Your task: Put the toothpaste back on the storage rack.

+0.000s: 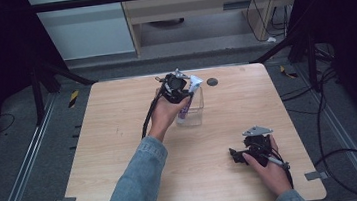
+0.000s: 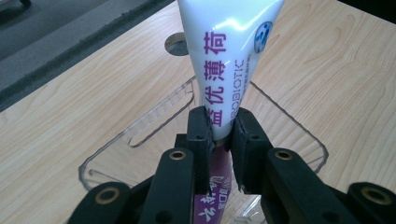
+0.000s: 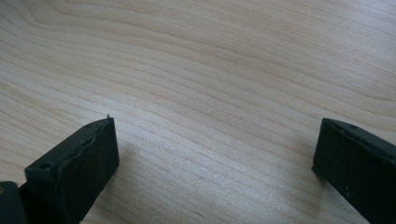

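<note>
Left gripper [image 2: 219, 133], jaws clamped on a tube [image 2: 226, 60] tilted in the clear box [image 1: 198, 109] mid-counter [image 1: 120, 137], should apparently stay vertical to clear the walls; right gripper [image 1: 245, 155] rests apart, jaws spread.

White tube [image 2: 229, 51] with purple lettering, clear box [image 2: 154, 121], pale wood-grain table [image 2: 336, 79].

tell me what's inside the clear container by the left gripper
A white and purple toothpaste tube stands tilted in the clear container, pinched by the left gripper. Its lower end is covered by the jaws, and nothing else shows inside.
</note>
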The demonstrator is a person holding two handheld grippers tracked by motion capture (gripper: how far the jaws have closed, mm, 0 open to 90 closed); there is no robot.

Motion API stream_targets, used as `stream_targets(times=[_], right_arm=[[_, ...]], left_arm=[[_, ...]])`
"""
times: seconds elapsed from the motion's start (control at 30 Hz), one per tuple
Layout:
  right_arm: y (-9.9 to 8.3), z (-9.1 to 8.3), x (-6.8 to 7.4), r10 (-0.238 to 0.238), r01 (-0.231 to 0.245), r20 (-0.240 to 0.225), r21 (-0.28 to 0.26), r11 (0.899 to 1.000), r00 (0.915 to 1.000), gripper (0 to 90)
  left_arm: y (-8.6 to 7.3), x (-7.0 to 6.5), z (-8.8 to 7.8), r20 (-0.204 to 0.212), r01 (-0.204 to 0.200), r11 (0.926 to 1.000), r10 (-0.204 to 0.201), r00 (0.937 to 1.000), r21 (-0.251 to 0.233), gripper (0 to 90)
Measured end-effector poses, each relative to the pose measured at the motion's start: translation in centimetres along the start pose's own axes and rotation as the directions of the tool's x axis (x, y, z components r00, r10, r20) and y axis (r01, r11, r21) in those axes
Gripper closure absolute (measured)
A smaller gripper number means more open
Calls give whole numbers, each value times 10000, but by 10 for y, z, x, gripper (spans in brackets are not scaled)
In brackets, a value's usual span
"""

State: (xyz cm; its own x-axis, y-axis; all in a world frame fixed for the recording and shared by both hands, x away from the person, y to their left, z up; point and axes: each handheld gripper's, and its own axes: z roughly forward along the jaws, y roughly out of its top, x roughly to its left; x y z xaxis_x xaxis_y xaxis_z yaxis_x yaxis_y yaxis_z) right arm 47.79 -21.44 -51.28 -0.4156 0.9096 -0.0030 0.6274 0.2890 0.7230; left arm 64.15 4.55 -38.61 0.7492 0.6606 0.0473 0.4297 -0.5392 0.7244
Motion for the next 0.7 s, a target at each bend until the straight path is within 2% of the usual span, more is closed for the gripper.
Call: stream_targets(times=[0.3, 0.37, 0.6, 0.7], right_arm=[[0, 0, 0, -3, 3, -5, -13, 10000, 10000, 4], [0, 0, 0, 23, -23, -25, -5, 10000, 10000, 4], [0, 0, 0, -9, 9, -5, -14, 10000, 10000, 4], [0, 0, 0, -6, 6, -6, -14, 10000, 10000, 4]], left_arm=[[3, -4, 8, 61, -38, 10000, 37, 10000, 60, 776], [3, -5, 10, 106, 92, 10000, -92, 9999, 40, 777], [4, -3, 8, 76, 239, 9997, -239, 9997, -25, 786], [4, -3, 7, 33, 156, 9999, -156, 9999, -19, 789]])
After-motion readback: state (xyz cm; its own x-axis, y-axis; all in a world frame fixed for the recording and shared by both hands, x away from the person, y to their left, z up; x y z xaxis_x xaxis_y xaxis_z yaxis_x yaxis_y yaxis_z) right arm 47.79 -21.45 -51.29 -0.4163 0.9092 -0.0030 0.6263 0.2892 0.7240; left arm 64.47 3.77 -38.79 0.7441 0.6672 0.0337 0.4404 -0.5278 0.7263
